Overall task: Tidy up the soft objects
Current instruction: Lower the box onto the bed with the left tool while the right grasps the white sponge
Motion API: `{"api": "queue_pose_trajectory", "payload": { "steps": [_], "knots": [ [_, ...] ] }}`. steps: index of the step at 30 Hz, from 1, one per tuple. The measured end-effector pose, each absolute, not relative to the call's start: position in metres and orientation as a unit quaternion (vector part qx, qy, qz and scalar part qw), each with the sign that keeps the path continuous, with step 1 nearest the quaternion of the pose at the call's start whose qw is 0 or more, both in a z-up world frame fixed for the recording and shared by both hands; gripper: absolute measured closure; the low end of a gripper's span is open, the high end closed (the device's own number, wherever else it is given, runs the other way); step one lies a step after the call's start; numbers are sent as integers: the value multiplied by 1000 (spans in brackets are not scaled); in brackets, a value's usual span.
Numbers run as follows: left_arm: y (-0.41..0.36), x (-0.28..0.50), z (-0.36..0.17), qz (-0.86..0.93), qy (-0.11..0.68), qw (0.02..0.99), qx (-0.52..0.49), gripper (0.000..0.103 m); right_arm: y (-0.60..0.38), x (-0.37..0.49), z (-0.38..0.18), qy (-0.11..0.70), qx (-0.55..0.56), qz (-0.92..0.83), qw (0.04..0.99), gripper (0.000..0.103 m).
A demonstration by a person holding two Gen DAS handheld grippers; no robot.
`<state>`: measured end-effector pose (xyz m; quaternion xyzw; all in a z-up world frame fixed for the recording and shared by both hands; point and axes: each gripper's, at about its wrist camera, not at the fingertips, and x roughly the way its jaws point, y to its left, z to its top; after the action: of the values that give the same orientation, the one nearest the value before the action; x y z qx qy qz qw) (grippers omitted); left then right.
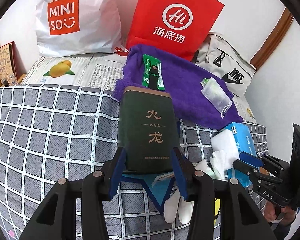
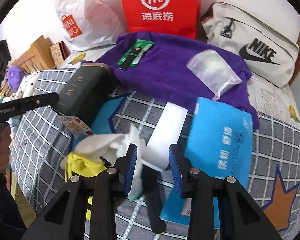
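Left wrist view: the left tool (image 1: pixel 149 163) clamps a dark green rectangular tin box (image 1: pixel 148 130) over the grey checked bed cover (image 1: pixel 50 124) — purple towel (image 1: pixel 186 92) toward the far edge.

Right wrist view: the right tool (image 2: pixel 153 167), part open, straddles a white foam block (image 2: pixel 166 138) — whether its pads press it, I cannot tell.

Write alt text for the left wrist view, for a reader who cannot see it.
The left hand-held gripper grips a dark green tea tin over a grey checked bedspread. Behind lie a purple towel with small packets on it, a red bag and a white Miniso bag. The right hand-held gripper is at the right edge, by a blue tissue pack.
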<state>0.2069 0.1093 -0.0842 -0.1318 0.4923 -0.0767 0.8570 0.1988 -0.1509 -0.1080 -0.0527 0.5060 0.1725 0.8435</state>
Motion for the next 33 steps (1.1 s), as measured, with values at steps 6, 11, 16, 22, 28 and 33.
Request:
{"api": "queue_pose_trajectory", "payload": {
  "steps": [6, 11, 16, 22, 28, 33],
  "knots": [
    [109, 206, -83, -79, 491, 857, -132, 59, -155, 195, -108, 518, -50, 168, 837, 69],
    [107, 205, -81, -81, 490, 858, -131, 59, -149, 192, -110, 525, -52, 171, 832, 66],
    [107, 202, -80, -81, 490, 858, -128, 59, -147, 200, -113, 528, -37, 156, 834, 61],
    [110, 195, -79, -78, 487, 861, -125, 59, -139, 212, -122, 527, -44, 129, 839, 54],
    [103, 178, -80, -95, 482, 863, -114, 59, -138, 211, -120, 502, -48, 134, 853, 69],
    [89, 172, -91, -95, 489, 857, -129, 58, -146, 200, -106, 480, -38, 145, 864, 69]
  ]
}}
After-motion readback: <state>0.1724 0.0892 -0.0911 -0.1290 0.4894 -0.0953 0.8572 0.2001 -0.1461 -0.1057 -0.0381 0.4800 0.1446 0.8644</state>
